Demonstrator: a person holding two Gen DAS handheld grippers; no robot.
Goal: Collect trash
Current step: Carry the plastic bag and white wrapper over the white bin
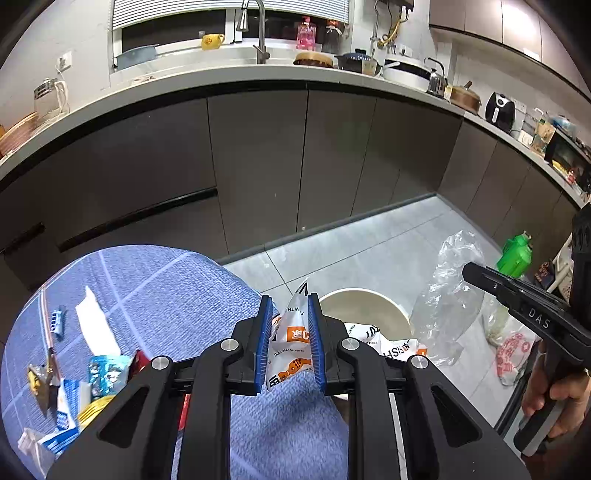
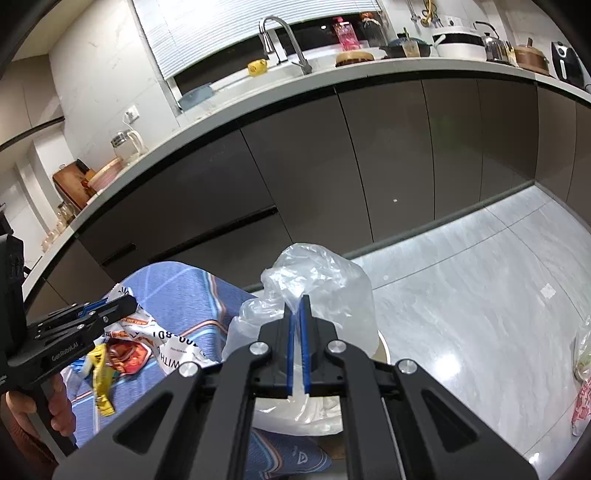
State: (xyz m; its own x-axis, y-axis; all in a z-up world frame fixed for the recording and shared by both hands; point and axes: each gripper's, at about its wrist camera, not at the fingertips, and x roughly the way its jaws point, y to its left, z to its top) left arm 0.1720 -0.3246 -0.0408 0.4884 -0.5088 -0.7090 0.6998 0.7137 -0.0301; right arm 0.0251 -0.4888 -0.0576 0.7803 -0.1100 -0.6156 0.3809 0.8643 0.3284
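Note:
My left gripper (image 1: 290, 332) is shut on a white and orange food bag (image 1: 291, 347) at the right edge of the blue checked tablecloth (image 1: 162, 288). My right gripper (image 2: 298, 332) is shut on a clear plastic bag (image 2: 325, 280) and holds it up over a round beige bin (image 1: 364, 304) that stands on the floor beside the table. In the left wrist view the right gripper (image 1: 469, 271) shows at the right with the clear bag (image 1: 448, 295). Several wrappers (image 1: 103, 369) lie on the cloth at the left; they also show in the right wrist view (image 2: 122, 350).
Dark kitchen cabinets (image 1: 258, 158) run under a white counter with a sink and faucet (image 1: 258, 33). A green bottle (image 1: 515, 254) and a red printed plastic bag (image 1: 511, 356) are on the grey tiled floor at the right.

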